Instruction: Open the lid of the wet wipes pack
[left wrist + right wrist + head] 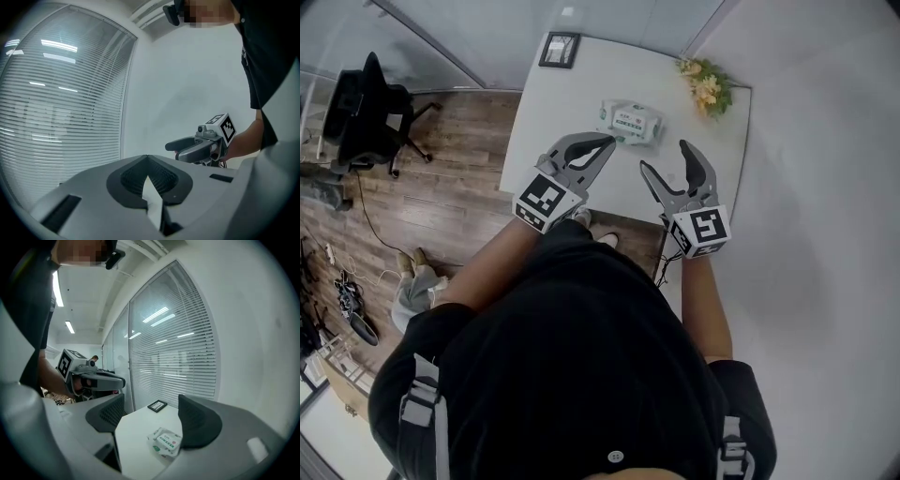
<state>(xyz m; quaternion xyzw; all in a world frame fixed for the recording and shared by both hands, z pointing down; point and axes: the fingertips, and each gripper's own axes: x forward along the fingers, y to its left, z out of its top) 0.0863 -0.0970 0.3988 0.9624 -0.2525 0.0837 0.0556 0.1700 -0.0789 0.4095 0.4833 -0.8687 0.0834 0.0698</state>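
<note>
So, head view: the wet wipes pack [630,122] is sitting on the white table [581,84] at approx 12 o'clock from both grippers; its lid is looking flat on top afaict. The left gripper [602,144] is hovering right by the pack's 7 o'clock corner; can't tell if it's touching. Its jaws are meeting at the tips w/ only a thin sliver showing lower down btw the pads; it's gripping nothing. The right gripper [667,157] is hanging at 5 o'clock of the pack, a bit further off; its jaws are standing wide apart and empty. In the right gripper view the pack is showing through the gap, lying on the table beyond the tips, not btw them. Other stuff: a black picture frame [560,50] is lying at the table's 11 o'clock corner; yellow flowers [705,86] are sitting at the 1 o'clock corner; a black office chair [370,108] is standing on the wood floor [459,187] at 9 o'clock of the table.
</note>
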